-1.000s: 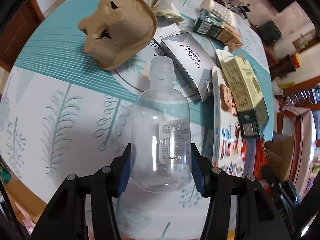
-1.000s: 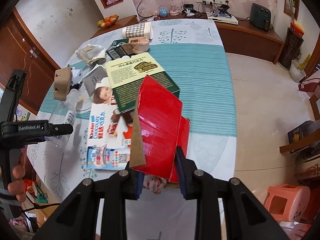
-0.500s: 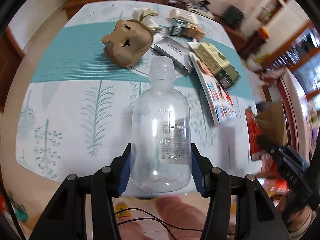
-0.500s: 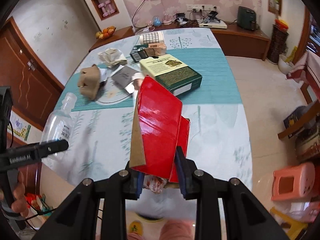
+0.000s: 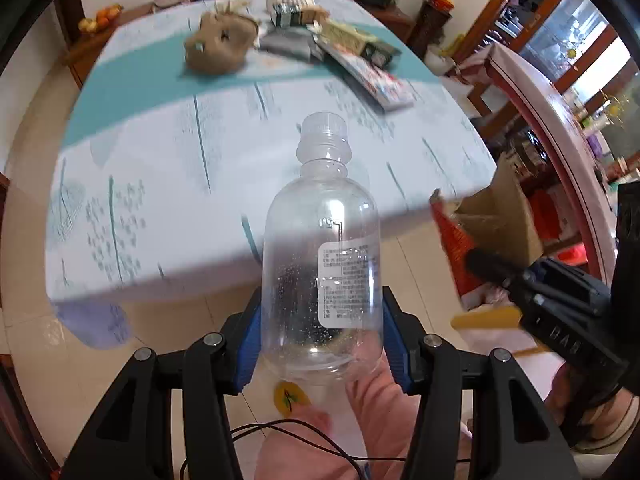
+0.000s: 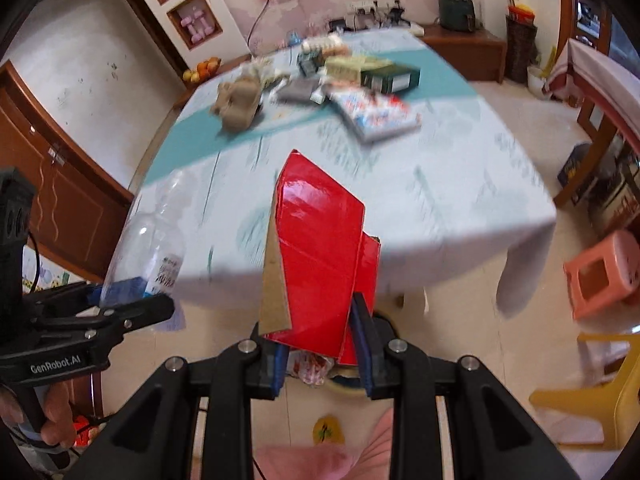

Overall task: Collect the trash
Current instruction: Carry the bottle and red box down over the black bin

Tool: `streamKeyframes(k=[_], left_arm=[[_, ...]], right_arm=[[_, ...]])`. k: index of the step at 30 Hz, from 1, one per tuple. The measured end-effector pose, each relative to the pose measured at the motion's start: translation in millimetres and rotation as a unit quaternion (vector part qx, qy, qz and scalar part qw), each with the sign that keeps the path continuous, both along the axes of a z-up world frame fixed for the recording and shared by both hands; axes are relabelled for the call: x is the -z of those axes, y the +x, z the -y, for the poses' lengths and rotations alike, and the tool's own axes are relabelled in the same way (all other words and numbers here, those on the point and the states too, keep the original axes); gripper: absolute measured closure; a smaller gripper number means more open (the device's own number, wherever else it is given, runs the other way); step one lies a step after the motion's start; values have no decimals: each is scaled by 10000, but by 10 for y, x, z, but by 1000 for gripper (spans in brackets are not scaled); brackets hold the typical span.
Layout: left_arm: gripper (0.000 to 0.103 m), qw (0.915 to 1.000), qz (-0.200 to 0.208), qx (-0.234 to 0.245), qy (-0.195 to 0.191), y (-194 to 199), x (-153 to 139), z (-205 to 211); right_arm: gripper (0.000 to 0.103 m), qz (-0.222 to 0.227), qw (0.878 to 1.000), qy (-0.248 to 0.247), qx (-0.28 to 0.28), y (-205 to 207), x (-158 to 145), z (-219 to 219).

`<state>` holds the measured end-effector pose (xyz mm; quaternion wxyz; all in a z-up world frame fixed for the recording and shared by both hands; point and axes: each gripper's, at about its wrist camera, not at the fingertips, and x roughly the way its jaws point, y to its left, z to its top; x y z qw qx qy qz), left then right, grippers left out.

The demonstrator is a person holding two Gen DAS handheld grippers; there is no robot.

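The left gripper clamps its blue pads on the lower body of a clear plastic bottle, which stands upright with its capped neck toward the table and hangs off the table's near edge over the tiled floor. The right gripper pinches a flattened red carton (brown cardboard shows on its inner flap), held upright just off the same edge. Far across the table, well apart from both tools, lie a brown egg carton, a dark green box and a colourful printed box.
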<state>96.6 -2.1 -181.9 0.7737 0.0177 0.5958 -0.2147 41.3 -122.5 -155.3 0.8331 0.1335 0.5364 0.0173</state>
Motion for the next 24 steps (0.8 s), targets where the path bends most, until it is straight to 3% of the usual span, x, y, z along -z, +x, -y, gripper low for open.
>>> streamKeyframes(k=[5, 9, 16, 24], left_arm=[[51, 9994, -269, 209, -66, -259, 228, 17], [51, 9973, -626, 382, 57, -476, 584, 119], [51, 9911, -1165, 568, 313, -665, 1493, 396], [51, 9900, -1317, 139, 496, -460, 2607, 573]], right_arm=[[75, -353, 9994, -19, -62, -278, 218, -136], [75, -716, 9973, 94, 92, -430, 534, -89], [75, -1336, 9899, 318, 350, -541, 1356, 142], [75, -1743, 9824, 547, 380, -374, 2458, 354]])
